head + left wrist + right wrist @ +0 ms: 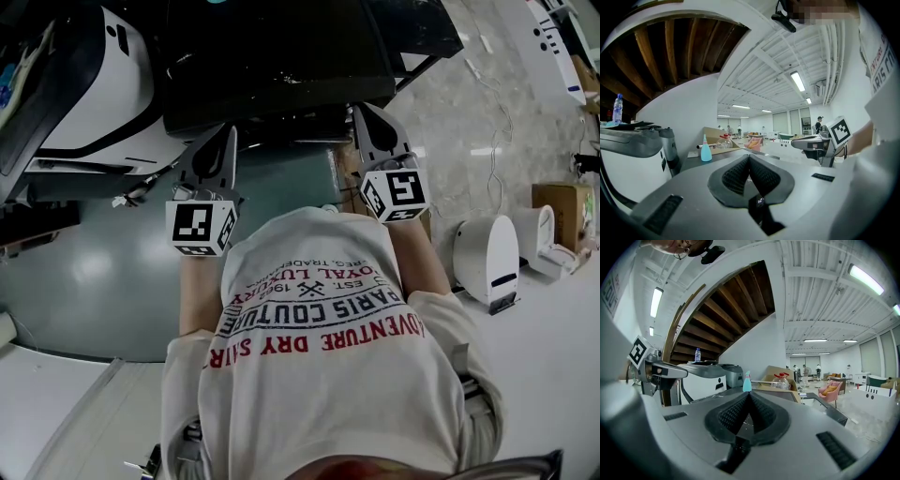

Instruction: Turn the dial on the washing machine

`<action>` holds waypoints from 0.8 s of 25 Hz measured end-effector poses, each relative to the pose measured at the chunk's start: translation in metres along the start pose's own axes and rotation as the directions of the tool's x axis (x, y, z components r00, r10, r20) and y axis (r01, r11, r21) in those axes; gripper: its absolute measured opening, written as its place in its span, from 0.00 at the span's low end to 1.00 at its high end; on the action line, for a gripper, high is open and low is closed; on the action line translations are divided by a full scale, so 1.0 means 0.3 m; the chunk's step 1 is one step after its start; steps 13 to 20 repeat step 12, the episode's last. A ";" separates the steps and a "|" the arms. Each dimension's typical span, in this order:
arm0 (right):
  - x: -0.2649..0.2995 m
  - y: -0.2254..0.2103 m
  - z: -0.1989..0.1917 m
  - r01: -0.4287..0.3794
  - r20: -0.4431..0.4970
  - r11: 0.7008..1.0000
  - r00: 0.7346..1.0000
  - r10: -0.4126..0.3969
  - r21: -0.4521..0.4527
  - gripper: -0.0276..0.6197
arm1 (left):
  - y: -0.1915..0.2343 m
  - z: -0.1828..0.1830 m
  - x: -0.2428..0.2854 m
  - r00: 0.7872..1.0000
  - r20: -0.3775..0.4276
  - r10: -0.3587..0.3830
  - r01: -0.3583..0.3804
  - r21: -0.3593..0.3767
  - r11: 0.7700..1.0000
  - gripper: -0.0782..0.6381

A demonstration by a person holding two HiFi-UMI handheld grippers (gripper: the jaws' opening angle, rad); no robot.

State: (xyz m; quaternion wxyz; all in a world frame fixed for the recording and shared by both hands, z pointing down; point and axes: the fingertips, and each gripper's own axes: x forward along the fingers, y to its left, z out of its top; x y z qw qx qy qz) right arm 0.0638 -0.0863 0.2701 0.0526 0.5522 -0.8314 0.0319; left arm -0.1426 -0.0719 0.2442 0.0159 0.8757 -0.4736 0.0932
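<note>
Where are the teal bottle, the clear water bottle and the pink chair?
teal bottle (pixel 747 384), right gripper view, on its body.
clear water bottle (pixel 697 356), right gripper view, on its body below the cap.
pink chair (pixel 829 390), right gripper view, on its seat cushion.

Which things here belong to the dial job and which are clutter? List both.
Job: left gripper, right gripper, both shut and empty; white machine, probably the washer, no dial showing.
Lying about: blue bottle, water bottle, red-capped jugs, cardboard box, pink chair.
</note>
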 end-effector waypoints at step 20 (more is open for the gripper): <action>0.007 0.035 0.005 -0.017 -0.016 1.000 1.000 0.016 -0.022 0.09 | 0.009 -0.006 -0.012 1.000 -0.012 0.006 -0.006 0.004 1.000 0.13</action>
